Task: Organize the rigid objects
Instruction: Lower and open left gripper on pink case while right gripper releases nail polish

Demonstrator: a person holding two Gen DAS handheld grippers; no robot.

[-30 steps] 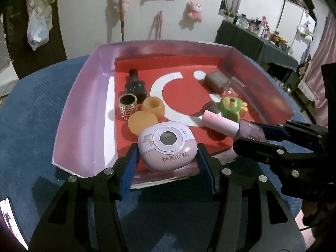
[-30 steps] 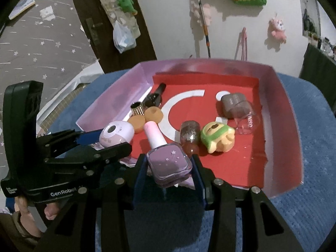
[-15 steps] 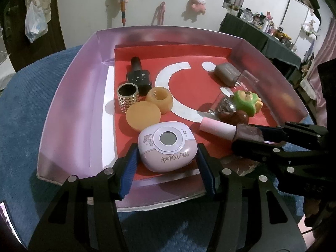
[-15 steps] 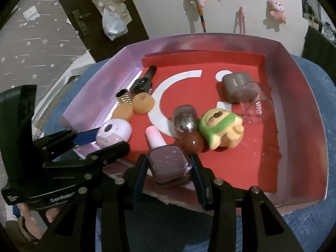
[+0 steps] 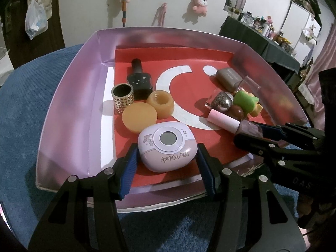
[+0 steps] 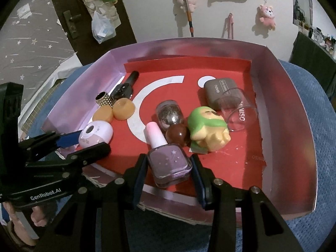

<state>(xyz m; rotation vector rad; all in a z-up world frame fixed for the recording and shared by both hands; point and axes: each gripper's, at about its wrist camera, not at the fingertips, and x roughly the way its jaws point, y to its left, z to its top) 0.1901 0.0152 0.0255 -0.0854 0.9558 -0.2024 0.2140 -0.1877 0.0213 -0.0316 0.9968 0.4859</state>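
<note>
Basically both grippers are at the placing step, each lowering an item into the shallow lilac cardboard tray with its red printed floor, which sits on blue ribbed cloth. Left gripper is partly open, pads pressed on the rounded pale-pink glossy plastic case with a round window, near the tray's front edge; can't tell if it rests on the floor yet. Right gripper is narrower, clamped on the square lilac glass nail polish bottle with a pink cylindrical cap, cap pointing into the tray, just beside the brown glossy ball.

Next move, I'd judge: open the jaws and back out without knocking neighbours.

Already in tray: black square polish bottle, gold studded metal ring, two matte orange waxy rounds, glittery clear jar, soft-looking green-and-yellow figurine, taupe rounded case, clear plastic cup on its side
</note>
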